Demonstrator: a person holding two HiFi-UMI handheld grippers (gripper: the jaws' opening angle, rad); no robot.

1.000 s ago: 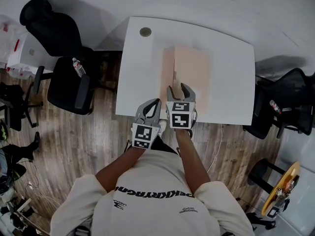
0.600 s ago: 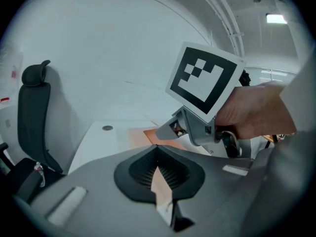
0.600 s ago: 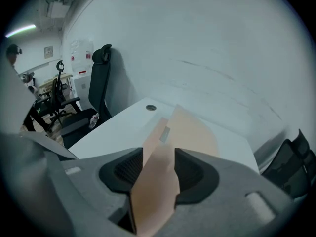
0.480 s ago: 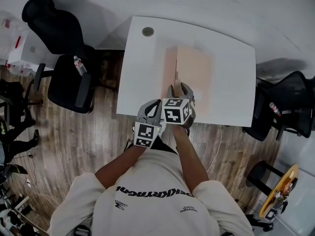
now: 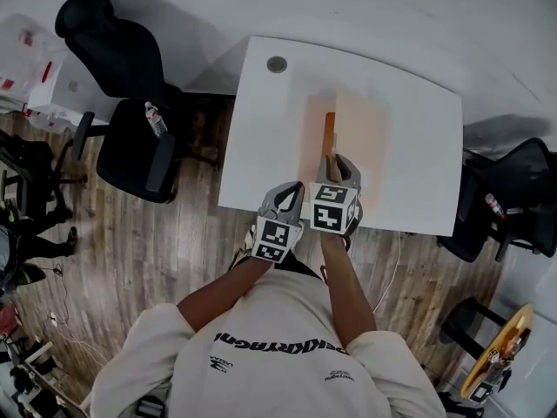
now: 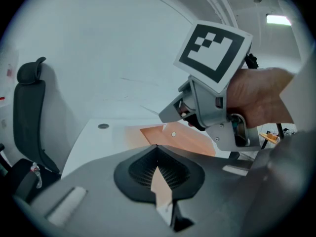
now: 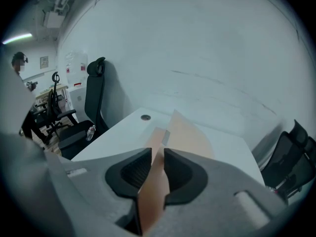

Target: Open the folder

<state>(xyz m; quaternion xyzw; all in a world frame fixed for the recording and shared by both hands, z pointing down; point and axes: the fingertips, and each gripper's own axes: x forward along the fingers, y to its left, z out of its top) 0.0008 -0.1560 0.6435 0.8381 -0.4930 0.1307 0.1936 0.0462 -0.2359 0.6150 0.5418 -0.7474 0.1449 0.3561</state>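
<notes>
A pale peach paper folder (image 5: 364,138) lies on the white table (image 5: 261,138) near its front edge, its cover edge raised as a darker orange strip. The right gripper (image 5: 339,164) has just closed its jaws onto that cover, which lay flat a second ago. The left gripper (image 5: 293,194) hovers just beside it, jaws together

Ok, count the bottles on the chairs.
2: one bottle on the black chair left of the table, a second bottle on the right chair. More may be hidden.
</notes>
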